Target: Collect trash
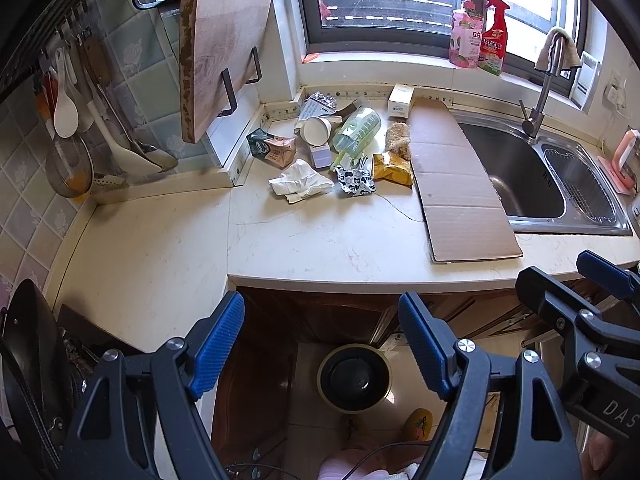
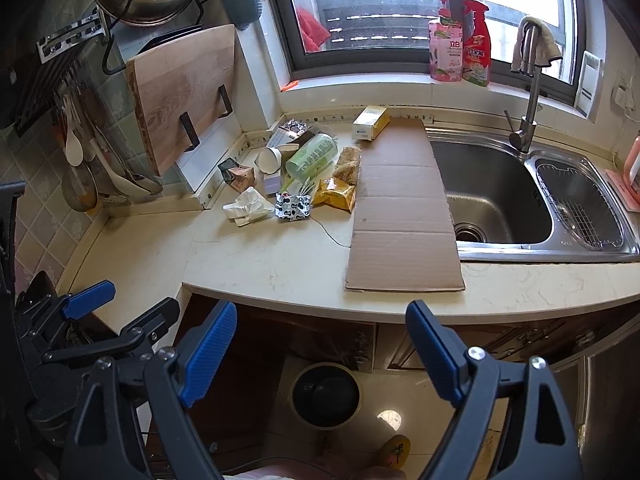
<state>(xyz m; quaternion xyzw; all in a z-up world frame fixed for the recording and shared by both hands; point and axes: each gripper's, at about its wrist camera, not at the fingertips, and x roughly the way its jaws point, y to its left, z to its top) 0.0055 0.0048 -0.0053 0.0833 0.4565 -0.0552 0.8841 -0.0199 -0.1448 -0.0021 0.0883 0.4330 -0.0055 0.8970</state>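
A kitchen corner seen from two wrist cameras. Both hand-held grippers hang in front of the tabletop edge, above the floor. The left hand-held gripper (image 1: pixel 322 344) has its blue-padded fingers spread wide apart with nothing between them; the right hand-held gripper (image 2: pixel 320 354) is likewise spread and holds nothing.

The trash lies in a loose heap at the back of the cream tabletop (image 1: pixel 320 236), near the corner under the window. In the heap: a crumpled white tissue (image 1: pixel 300 182), a black-and-white patterned wrapper (image 1: pixel 355 182) just beside it, a yellow snack bag (image 1: pixel 392 167), a clear green-tinted plastic bottle (image 1: pixel 358 127) lying on its side, a white paper cup (image 1: pixel 317 130) tipped over, and a small pink and green carton (image 1: pixel 274 150). A small white and yellow box (image 1: pixel 401 101) sits against the back wall. A long flattened strip of cardboard (image 1: pixel 456 184) lies to the right of the heap — one long edge overhangs the steel sink (image 1: pixel 520 172).

On the floor below the tabletop stands a round bin (image 1: pixel 354 378) with a dark interior — its contents cannot be made out. A wooden cutting board (image 1: pixel 222 52) leans upright in a rack at the left wall.
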